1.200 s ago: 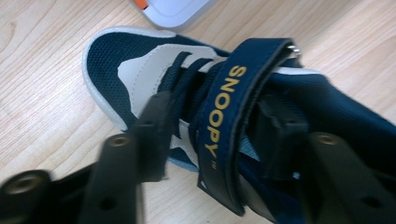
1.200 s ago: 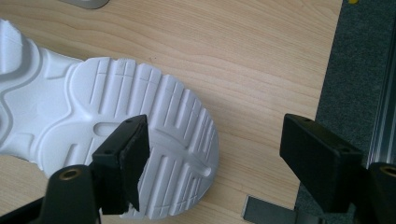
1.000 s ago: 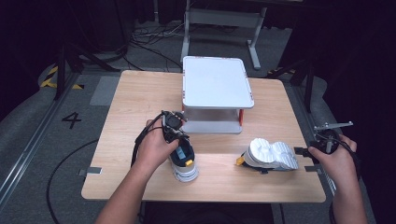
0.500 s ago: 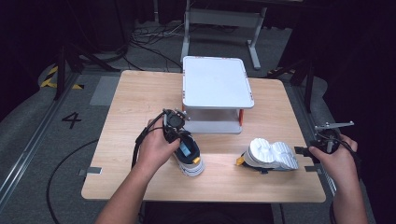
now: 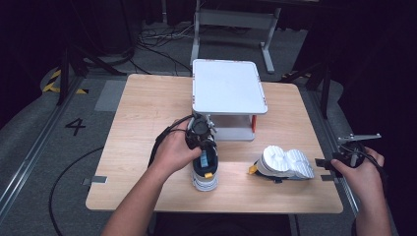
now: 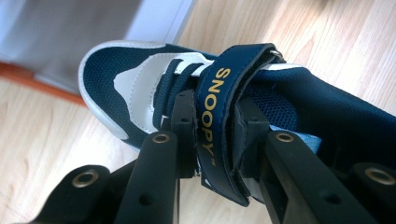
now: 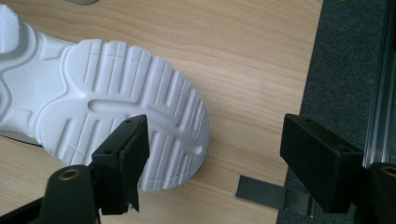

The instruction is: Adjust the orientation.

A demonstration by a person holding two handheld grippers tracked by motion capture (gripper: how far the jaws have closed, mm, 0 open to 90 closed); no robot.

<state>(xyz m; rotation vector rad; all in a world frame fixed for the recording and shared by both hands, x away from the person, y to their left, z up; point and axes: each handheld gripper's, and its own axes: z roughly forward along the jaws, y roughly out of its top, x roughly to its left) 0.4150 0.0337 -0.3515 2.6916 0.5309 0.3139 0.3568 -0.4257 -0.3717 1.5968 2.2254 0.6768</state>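
You're at a light wooden desk [image 5: 147,123] with rounded corners, standing on grey carpet [image 5: 44,147]. A white number 4 [image 5: 75,126] is marked on the floor to your left, past a metal rail [image 5: 29,162]. Black and yellow tape [image 5: 51,84] lies farther back. Black cables [image 5: 157,42] trail across the floor behind the desk, near a grey metal frame [image 5: 231,19]. The room beyond is dark, with light falling mainly on the desk.
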